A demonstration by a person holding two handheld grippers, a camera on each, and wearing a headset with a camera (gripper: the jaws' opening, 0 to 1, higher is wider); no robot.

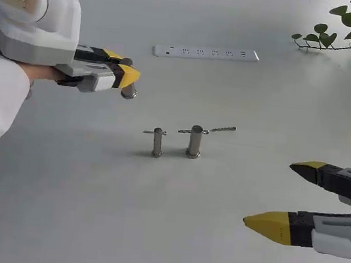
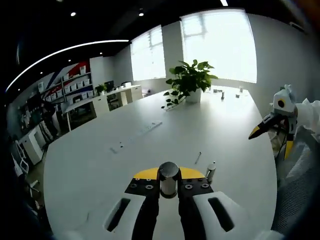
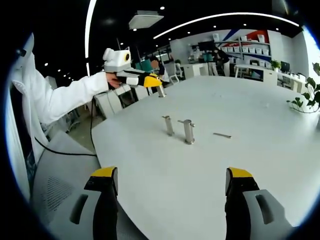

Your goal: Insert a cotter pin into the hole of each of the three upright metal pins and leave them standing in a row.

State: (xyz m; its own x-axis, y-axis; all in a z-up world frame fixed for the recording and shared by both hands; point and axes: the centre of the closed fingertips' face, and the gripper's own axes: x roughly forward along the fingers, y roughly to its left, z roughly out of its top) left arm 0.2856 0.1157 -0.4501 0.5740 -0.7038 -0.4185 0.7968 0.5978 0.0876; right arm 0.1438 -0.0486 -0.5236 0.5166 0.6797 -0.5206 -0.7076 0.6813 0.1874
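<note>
Grasping a short silver metal pin point(image 2: 169, 181) tightly between its yellow-tipped jaws, the left hand-held gripper point(image 1: 128, 79) hangs over the left side of the white counter point(image 1: 60, 194). The pin is held in the air, above the surface. The right hand-held gripper point(image 1: 268, 194) is released, with its jaws wide apart and nothing between them, and it is near the front right corner of the counter.

Around the middle of the counter two more silver pins stand upright side by side, close but apart: the left standing pin point(image 1: 157, 143) and the thicker right standing pin point(image 1: 194, 144). Each one has a thin wire cotter pin across its top, one point(image 1: 147, 131) on the left and one point(image 1: 184, 131) on the right. A loose cotter pin point(image 3: 221, 135) lies flat just beyond the right standing pin.

A long white power strip point(image 1: 205, 52) lies toward the far edge. A green leafy plant point(image 1: 349, 27) is at the far right corner.
</note>
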